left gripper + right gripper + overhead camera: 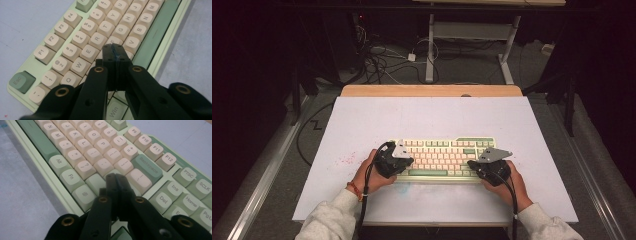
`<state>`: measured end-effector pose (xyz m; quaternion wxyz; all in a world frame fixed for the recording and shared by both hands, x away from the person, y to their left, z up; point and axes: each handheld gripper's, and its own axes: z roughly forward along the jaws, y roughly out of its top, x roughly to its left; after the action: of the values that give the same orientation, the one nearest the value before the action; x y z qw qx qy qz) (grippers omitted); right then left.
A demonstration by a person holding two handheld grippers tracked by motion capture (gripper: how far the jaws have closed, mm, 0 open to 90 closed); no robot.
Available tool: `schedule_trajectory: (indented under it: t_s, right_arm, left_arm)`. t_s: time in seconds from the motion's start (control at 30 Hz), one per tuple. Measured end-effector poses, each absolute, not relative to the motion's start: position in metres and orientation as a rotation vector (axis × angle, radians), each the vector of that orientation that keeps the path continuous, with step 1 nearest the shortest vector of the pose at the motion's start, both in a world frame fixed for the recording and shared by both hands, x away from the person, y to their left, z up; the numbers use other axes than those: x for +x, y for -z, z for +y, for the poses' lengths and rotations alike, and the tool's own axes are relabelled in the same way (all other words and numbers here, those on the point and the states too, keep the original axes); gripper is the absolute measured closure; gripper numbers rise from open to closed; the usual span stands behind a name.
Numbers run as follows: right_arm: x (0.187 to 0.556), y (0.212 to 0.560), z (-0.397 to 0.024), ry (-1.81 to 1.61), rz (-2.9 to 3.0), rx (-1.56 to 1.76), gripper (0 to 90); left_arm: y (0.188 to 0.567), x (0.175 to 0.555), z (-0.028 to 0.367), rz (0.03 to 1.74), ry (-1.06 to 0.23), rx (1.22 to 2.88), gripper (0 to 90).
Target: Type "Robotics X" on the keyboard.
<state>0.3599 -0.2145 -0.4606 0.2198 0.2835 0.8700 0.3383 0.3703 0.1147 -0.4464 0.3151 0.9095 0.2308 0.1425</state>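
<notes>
A pale green keyboard [443,159] with cream and green keycaps lies on the white table near the front. My left gripper [404,161] hovers over its left end, jaws pressed together with nothing between them. In the left gripper view, my left gripper [114,46] has its tips above the keys near D and F, and the keyboard [30,65] stretches away. My right gripper [475,164] sits over the right end, also shut and empty. In the right gripper view, my right gripper [115,176] points at the keys beside Enter on the keyboard [57,185].
The white table [412,120] has bare surface behind and to both sides of the keyboard, with faint red specks [344,160] at the left. A wooden strip [432,90] borders its far edge. Cables [377,60] and desk legs stand on the floor beyond.
</notes>
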Motion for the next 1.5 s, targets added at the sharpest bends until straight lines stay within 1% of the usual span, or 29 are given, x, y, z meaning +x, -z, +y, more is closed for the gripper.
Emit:
schedule_trajectory:
  t_s: [0.47,0.6,0.67,0.77,0.93,1.2,1.5]
  right_arm:
    - [0.360,0.461,-0.215,-0.940,2.405,0.780,90.0]
    - [0.360,0.461,-0.215,-0.941,2.405,0.782,90.0]
    - [0.360,0.461,-0.215,-0.937,2.406,0.781,90.0]
    - [0.359,0.461,-0.214,-0.934,2.401,0.773,90.0]
    - [0.360,0.461,-0.214,-0.933,2.404,0.773,90.0]
    - [0.359,0.461,-0.214,-0.934,2.404,0.774,90.0]
    - [0.359,0.460,-0.214,-0.930,2.403,0.778,90.0]
  left_arm:
    - [0.450,0.370,0.113,0.601,-0.369,2.419,86.9]
    - [0.454,0.370,0.111,0.598,-0.381,2.441,87.1]
    - [0.457,0.369,0.111,0.599,-0.392,2.423,87.5]
    - [0.455,0.368,0.112,0.599,-0.397,2.437,87.4]
    - [0.446,0.365,0.114,0.597,-0.422,2.388,87.0]
    - [0.444,0.366,0.115,0.601,-0.433,2.384,86.8]
    - [0.442,0.365,0.117,0.616,-0.471,2.331,82.6]
